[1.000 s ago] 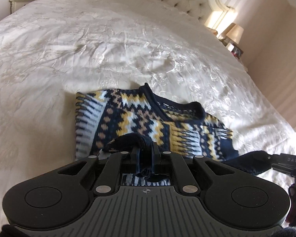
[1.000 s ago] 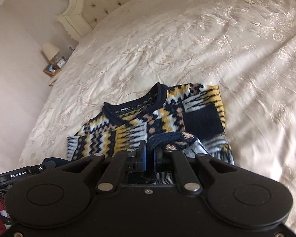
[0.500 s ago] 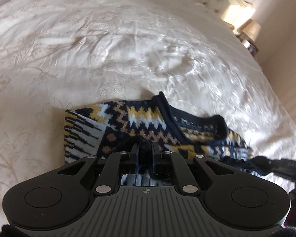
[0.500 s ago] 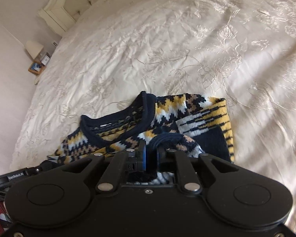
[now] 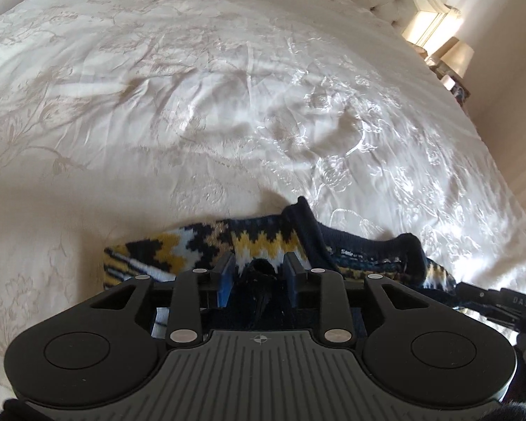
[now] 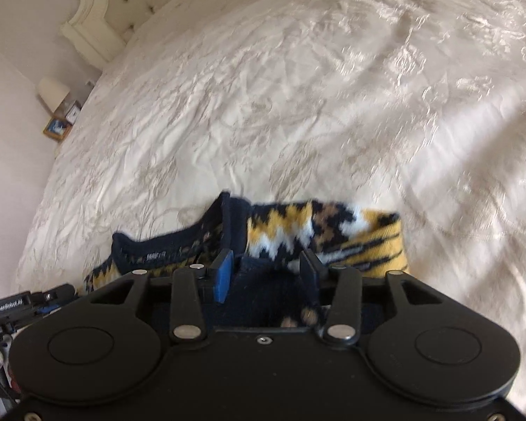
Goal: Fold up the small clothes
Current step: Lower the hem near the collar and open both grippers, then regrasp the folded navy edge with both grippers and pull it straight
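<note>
Navy-and-mustard knit, the sweater [image 5: 263, 245] lies on the bed [image 5: 228, 105], now doubled: I've carried its hem forward to the collar [image 6: 179, 245] since a second ago. Both jaws have parted, the left gripper [image 5: 259, 272] and right gripper [image 6: 266, 273] released with dark wool loose between them, so I judge this fold landed. Open bedspread ahead and to both sides; the grippers sit close together.

The sweater [image 5: 263, 242] is knitted in navy, mustard yellow, white and tan zigzag bands with a plain navy collar, the bed [image 5: 228, 105] wears a glossy cream cover with a floral damask pattern, and both black grippers carry blue pads [image 6: 222, 275].
</note>
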